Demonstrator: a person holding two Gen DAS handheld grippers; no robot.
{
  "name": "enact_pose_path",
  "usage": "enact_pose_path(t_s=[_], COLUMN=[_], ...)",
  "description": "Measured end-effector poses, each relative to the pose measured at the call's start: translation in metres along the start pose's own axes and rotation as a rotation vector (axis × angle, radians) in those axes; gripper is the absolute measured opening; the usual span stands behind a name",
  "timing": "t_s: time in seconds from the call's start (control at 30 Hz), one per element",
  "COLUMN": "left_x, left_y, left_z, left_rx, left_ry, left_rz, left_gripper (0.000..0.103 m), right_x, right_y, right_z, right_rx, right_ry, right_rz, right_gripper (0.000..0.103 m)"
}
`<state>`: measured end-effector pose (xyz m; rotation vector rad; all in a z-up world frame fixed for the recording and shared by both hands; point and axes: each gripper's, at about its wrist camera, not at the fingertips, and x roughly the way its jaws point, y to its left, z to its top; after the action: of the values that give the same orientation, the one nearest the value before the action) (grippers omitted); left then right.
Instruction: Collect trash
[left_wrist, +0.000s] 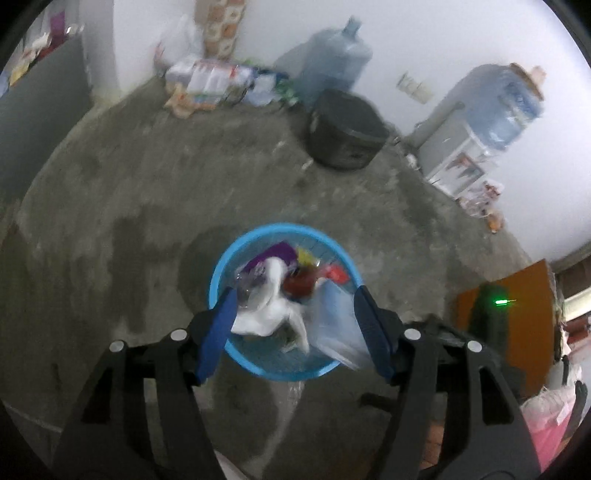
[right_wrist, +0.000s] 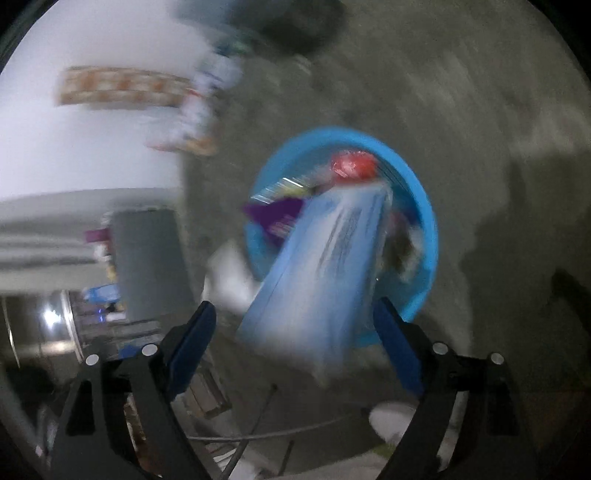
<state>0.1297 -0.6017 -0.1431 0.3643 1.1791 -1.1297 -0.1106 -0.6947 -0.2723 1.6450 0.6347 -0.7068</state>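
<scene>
Both tools gape wide, grasping nothing: left tool above the basket, right tool framing a blurred blue packet tilted over the basket's near rim. Trash fills the basket; bare concrete floor rings it, black case well apart.

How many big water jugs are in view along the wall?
2. One blue water jug stands on the floor behind the black container; the other jug sits atop the dispenser to the right. Clutter might hide more.
</scene>
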Motion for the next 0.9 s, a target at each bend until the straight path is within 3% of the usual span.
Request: enact_pose_path(t_s=[0.13, 0.3, 0.43, 0.57, 0.6, 0.73, 0.8, 0.9], left_x=[-0.016, -0.067, -0.136, -0.22, -0.233, -0.312, -0.342, -0.381], left_y=[0.004, 0.004, 0.003, 0.011, 0.013, 0.034, 0.048, 0.074], left_z=[-0.006, -0.012, -0.027, -0.058, -0.064, -0.115, -0.143, -0.189], left_rx=[0.026, 0.072, 0.135, 0.116, 0.108, 0.019, -0.045, -0.208], left_ry=[-0.025, -0.098, -0.21, -0.331, -0.346, -0.454, -0.485, -0.518], left_rz=[-0.029, -0.028, -0.017, 0.016, 0.026, 0.163, 0.251, 0.479], left_gripper=[0.066, 0.069, 0.077, 0.086, 0.088, 0.093, 0.094, 0.094], right_x=[0.007, -0.02, -0.059, -0.094, -0.107, -0.142, -0.158, -0.178], right_y=[-0.026, -0.029, -0.01, 0.036, 0.061, 0.13, 0.157, 0.184], right_z=[-0.008, -0.019, -0.034, -0.066, -0.086, -0.163, -0.209, -0.281], right_rx=[0.046, 0.01, -0.072, -0.251, -0.351, -0.679, -0.847, -1.069], right_ry=[-0.024, -0.083, -0.156, -0.216, -0.234, -0.292, -0.312, -0.322], right_rz=[0.014, 0.024, 0.038, 0.047, 0.042, 0.039, 0.06, 0.128], right_gripper=[0.085, 0.085, 0.085, 0.085, 0.085, 0.086, 0.094, 0.097])
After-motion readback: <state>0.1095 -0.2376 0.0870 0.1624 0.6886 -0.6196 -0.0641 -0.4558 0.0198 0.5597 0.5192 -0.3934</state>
